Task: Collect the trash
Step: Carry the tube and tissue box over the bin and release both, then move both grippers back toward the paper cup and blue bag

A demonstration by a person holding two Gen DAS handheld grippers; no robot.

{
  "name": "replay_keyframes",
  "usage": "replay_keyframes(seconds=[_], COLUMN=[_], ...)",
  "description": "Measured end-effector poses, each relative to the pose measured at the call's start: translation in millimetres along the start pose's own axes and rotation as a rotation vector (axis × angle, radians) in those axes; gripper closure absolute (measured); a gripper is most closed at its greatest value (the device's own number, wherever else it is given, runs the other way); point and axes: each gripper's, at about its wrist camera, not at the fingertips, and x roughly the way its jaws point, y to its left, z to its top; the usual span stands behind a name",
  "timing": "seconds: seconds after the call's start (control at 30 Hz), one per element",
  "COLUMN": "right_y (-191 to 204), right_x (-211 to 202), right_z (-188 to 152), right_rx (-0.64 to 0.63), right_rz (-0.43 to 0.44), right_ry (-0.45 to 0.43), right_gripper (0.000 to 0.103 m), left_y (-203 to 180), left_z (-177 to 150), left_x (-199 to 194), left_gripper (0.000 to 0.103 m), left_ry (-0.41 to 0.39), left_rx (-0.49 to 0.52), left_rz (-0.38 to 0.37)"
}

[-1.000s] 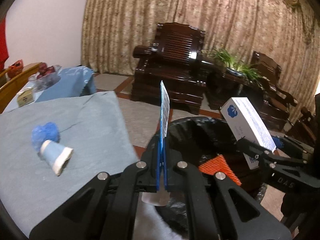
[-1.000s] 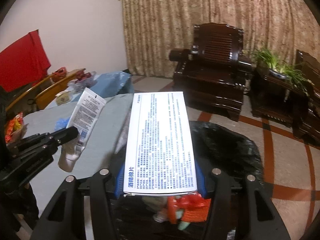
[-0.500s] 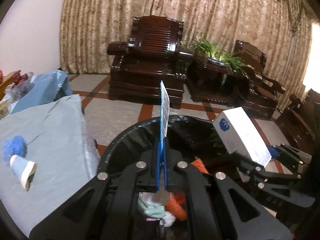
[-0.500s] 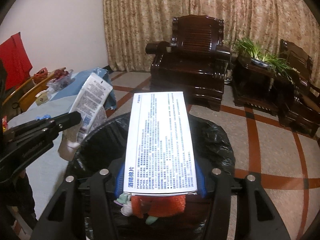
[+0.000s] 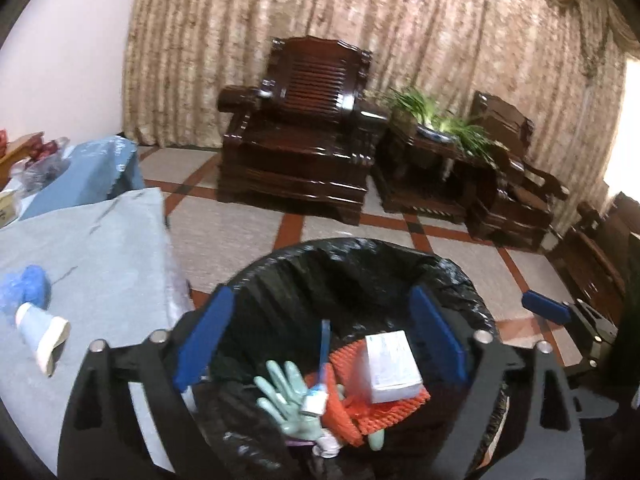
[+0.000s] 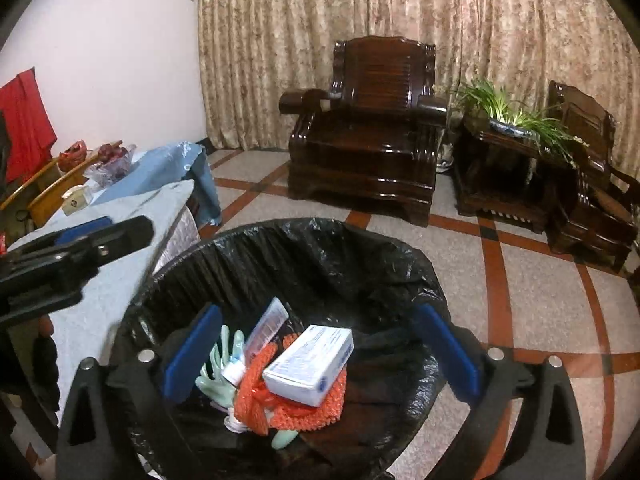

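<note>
left tool (image 5: 320, 336) now spread, empty | right tool (image 6: 320, 354) likewise | tube (image 5: 322, 364) and box (image 6: 310, 364) dropped into bin (image 6: 248, 248)

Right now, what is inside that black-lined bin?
In the bin: a white box atop orange netting, a tube and a green glove. Anything beneath is hidden.

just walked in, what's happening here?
Trash pickup, two handheld grippers. Both the left gripper and the right gripper hang open and empty over the black-lined bin. A white box and a tube lie inside it on an orange net and a green glove. A paper cup and a blue wad are on the table.
</note>
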Motion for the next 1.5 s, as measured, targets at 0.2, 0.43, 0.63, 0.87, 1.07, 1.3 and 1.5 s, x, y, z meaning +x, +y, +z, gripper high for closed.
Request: replay_keyframes(seconds=[0.2,0.43,0.63,0.87,1.07,1.3,1.5], right_y=[8,29,57,96,133,190,245], right_x=[-6,-14,-20,-19,-13,2,30], right_z=[1,6,13,19,23,24,19], right_rx=[0.001,-0.03,-0.072,-0.118,-0.154,-0.205,-0.264], right_rz=[0.023,0.056,0.098,0.154,0.21,0.295,0.36], right_ry=[-0.01,-0.021,-0.03,-0.034,-0.03,-0.022,0.009], right_gripper=[0.006,0.006,0.006,0.006,0.006,0.006,0.006], left_y=[22,42,63,96,132,184,234], left_z=[1,-3,-10,-19,-28,-42,-59], left_x=[-26,-58,-83,-114,-136,-162,-177], left_gripper=[0.012,0.012,0.011,0.011,0.011,0.011,0.011], left_ry=[-0.02,-0.054,-0.076,-0.1,-0.111,-0.11,-0.094], left_rx=[-0.019,-0.017,-0.034,-0.063,-0.095,-0.138,-0.174], left_rz=[0.055,0.112,0.154,0.226,0.291,0.394,0.504])
